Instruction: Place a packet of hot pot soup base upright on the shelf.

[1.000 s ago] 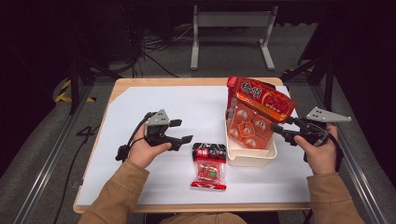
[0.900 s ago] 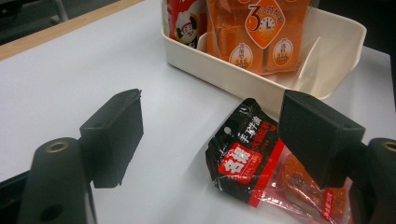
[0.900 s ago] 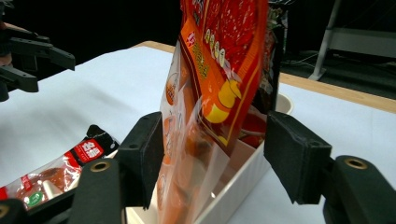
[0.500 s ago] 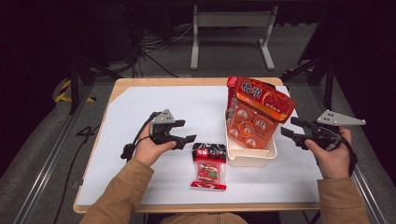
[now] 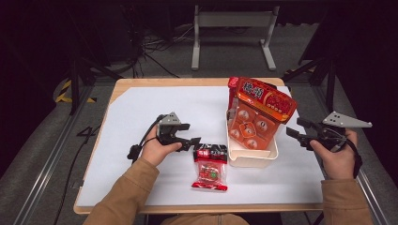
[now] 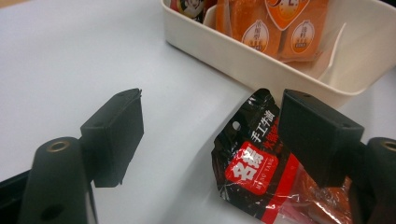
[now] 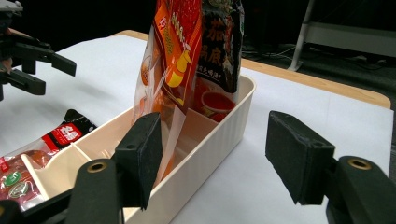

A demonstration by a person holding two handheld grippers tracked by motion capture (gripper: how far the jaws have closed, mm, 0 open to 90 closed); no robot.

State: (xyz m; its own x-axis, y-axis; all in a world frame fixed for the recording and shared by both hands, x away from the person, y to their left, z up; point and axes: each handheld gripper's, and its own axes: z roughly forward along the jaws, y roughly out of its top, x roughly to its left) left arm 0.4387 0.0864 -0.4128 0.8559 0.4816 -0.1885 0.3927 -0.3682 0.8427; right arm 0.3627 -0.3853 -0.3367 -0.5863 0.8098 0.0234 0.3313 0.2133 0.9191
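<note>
The person wears tan long sleeves point(image 5: 126, 197). Each hand carries a black two-jaw gripper, the left gripper point(image 5: 192, 142) and the right gripper point(image 5: 294, 132), topped by a grey three-cornered plate, with blocky jaws, brass-ringed screw holes and a trailing black cable.

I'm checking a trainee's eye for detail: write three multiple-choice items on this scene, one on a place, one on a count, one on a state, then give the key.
1. Where does the red and black packet lie?
A. On the table in front of the cream bin
B. Inside the bin
C. On the floor

2. How many packets lie flat on the white table surface, outside the bin?
A. Three
B. One
C. None

3. What state is the left gripper in?
A. Shut on the packet
B. Shut on nothing
C. Open

Key: 1 A, it rests flat beside the bin's near wall. 2 B, the others stand in the bin. 3 C, its fingers stand wide apart.
</note>
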